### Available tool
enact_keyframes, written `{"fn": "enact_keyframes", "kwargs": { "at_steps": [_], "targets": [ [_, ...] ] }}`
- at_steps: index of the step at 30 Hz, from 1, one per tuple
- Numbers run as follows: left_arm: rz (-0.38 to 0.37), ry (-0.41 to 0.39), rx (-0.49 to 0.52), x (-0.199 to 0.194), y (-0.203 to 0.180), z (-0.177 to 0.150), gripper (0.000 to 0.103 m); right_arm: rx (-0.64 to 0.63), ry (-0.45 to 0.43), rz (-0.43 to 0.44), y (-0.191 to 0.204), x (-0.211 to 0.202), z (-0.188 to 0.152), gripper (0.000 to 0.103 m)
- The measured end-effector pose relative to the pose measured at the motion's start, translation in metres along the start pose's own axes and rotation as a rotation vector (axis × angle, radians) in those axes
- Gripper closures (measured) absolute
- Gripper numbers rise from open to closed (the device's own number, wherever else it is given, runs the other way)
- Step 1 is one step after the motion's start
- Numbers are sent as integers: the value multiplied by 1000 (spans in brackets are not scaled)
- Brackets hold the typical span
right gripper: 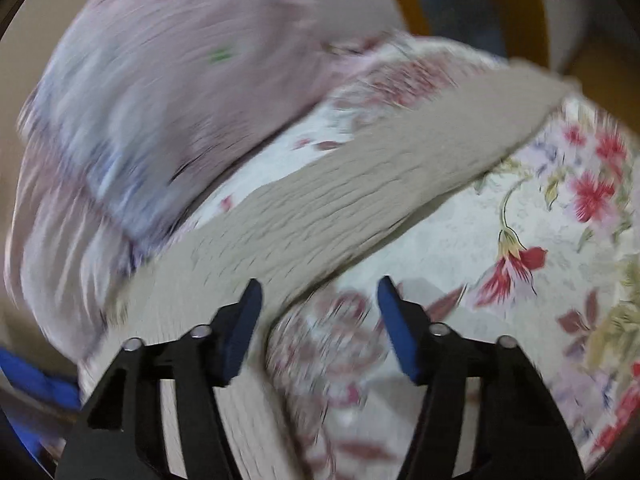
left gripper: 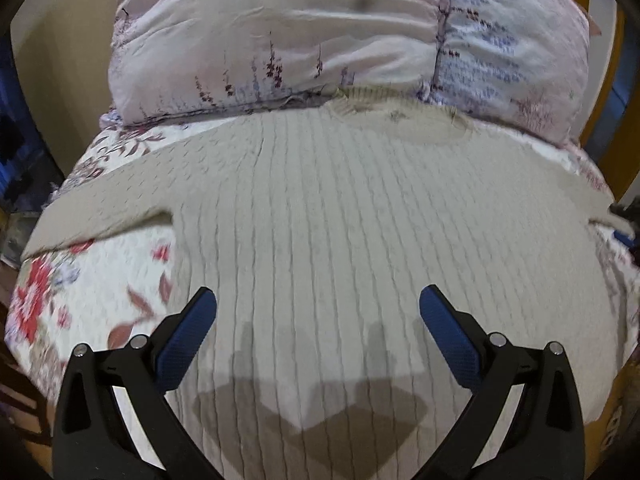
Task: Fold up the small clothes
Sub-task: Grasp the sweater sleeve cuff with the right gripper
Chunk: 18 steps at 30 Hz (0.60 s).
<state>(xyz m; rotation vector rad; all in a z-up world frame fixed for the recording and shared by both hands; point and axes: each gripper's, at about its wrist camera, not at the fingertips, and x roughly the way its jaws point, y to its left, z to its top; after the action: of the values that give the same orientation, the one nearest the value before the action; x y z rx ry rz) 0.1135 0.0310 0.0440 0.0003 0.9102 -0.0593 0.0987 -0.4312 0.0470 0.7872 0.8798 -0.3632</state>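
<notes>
Folding starts with sleeves: sweater point(left gripper: 320, 220) lies flat on bed point(left gripper: 100, 280) below pillows point(left gripper: 280, 40). Left claw point(left gripper: 318, 320) open, empty; right claw point(right gripper: 320, 312) open beside right sleeve point(right gripper: 380, 168). Pinch cuff, not sheet.

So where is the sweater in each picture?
Left wrist: the sweater fills the middle, spread flat, collar at the top.
Right wrist: only a sleeve crosses the middle slantwise, with part of the body at lower left.
Shared landmark: the pillow behind the sweater.

one sweater point(left gripper: 340, 220), one quilt point(left gripper: 280, 40), two claws point(left gripper: 318, 304)
</notes>
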Motion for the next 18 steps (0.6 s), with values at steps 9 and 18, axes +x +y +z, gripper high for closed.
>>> {"fn": "enact_keyframes", "kwargs": {
  "at_steps": [9, 18],
  "targets": [
    [-120, -38, -94, 24, 18, 41, 2, 183, 10, 7, -26, 31, 25, 69],
    [-152, -8, -73, 51, 20, 53, 2, 250, -97, -74, -56, 18, 44, 77]
  ]
}}
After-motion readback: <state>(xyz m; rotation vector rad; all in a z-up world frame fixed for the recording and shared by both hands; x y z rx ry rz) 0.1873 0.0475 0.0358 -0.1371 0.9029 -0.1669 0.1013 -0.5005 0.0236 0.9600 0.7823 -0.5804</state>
